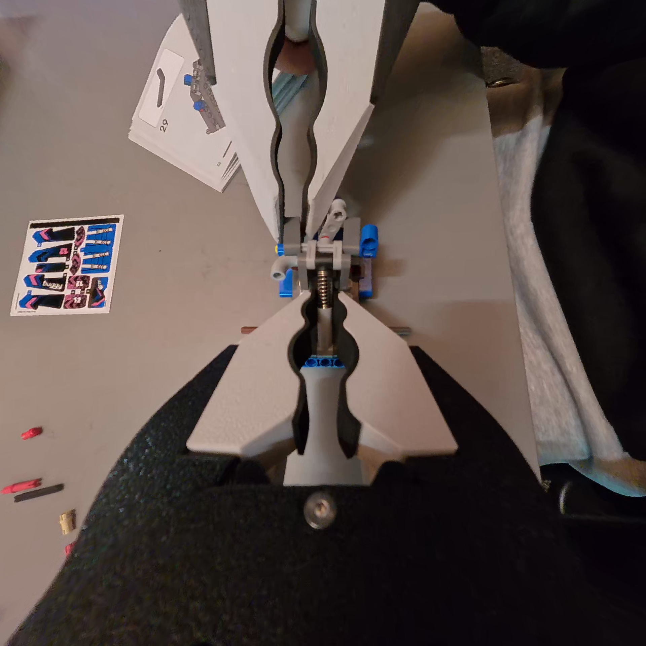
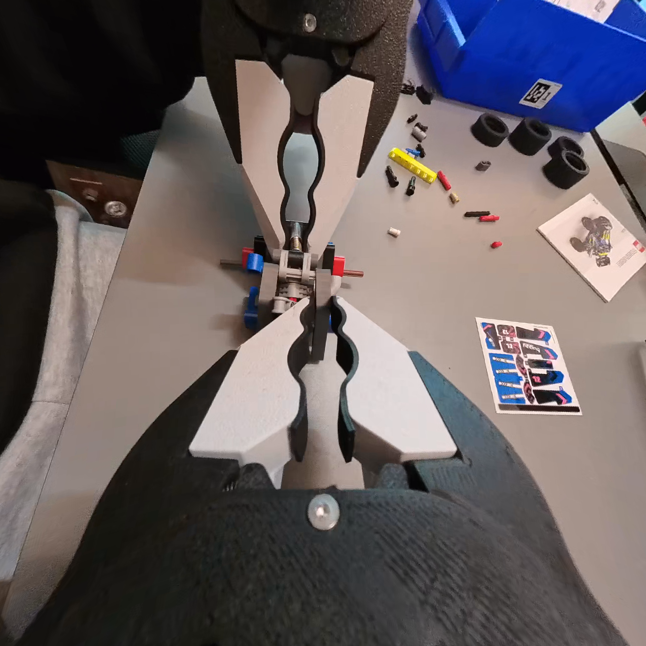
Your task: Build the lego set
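Note:
A small Lego assembly (image 1: 325, 258) of grey, blue and red parts with a metal-spring shock absorber stands on the grey table near its edge; it also shows in the right wrist view (image 2: 293, 276). My left gripper (image 1: 323, 297) is shut on the shock absorber end of the assembly and shows from the far side in the right wrist view (image 2: 295, 241). My right gripper (image 2: 320, 300) is shut on a dark grey beam (image 2: 321, 321) and holds it against the assembly's near side. In the left wrist view the right gripper (image 1: 297, 216) comes in from the top.
A sticker sheet (image 2: 528, 367) and a booklet (image 2: 594, 244) lie to the right. A yellow beam (image 2: 412, 166), loose pins and several black tyres (image 2: 531, 136) lie before a blue bin (image 2: 542, 52). An open instruction booklet (image 1: 185, 122) lies beyond. A person's grey garment (image 1: 545, 279) is at the table edge. Only a small space, under 4 cm, lies between the two pairs of fingers.

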The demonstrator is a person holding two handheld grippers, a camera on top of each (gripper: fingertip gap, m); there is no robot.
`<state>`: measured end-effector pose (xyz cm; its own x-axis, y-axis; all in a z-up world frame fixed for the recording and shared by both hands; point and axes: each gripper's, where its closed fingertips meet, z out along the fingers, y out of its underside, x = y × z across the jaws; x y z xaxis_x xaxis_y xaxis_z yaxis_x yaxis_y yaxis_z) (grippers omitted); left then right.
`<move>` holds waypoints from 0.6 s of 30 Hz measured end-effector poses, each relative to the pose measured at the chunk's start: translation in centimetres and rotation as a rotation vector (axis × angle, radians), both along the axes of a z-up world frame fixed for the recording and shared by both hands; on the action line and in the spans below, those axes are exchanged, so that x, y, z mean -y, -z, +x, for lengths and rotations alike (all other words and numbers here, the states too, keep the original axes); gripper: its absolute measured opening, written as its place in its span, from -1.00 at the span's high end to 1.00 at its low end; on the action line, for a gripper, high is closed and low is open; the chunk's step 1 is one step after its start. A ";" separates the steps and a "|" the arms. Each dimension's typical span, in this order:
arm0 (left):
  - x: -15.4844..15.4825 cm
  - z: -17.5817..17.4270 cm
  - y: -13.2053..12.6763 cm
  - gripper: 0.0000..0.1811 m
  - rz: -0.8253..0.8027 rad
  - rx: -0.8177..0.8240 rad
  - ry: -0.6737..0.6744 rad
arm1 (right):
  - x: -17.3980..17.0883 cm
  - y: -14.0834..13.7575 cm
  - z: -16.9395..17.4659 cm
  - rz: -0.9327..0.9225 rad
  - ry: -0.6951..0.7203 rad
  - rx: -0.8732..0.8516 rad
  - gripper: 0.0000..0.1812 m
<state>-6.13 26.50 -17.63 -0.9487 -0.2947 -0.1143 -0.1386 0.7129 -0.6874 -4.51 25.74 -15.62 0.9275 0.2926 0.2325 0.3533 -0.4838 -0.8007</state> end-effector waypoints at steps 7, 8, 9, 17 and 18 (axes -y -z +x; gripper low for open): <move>2.1 -2.0 0.0 0.95 -0.054 -0.031 0.138 | 0.3 0.2 6.2 -0.037 0.448 -0.020 0.92; 1.5 -1.0 0.0 0.95 -0.008 -0.015 0.067 | -0.3 -0.3 4.4 -0.002 0.344 -0.118 0.93; 0.4 0.0 0.0 0.95 0.050 0.016 -0.001 | -0.4 -0.5 2.9 -0.002 0.271 -0.166 0.94; -0.4 0.3 -0.4 0.95 -0.040 0.114 0.070 | 2.4 2.6 5.8 -0.221 0.482 -0.188 0.88; -0.4 0.4 -0.6 0.95 -0.055 0.150 0.088 | 2.3 2.8 5.5 -0.223 0.468 -0.257 0.79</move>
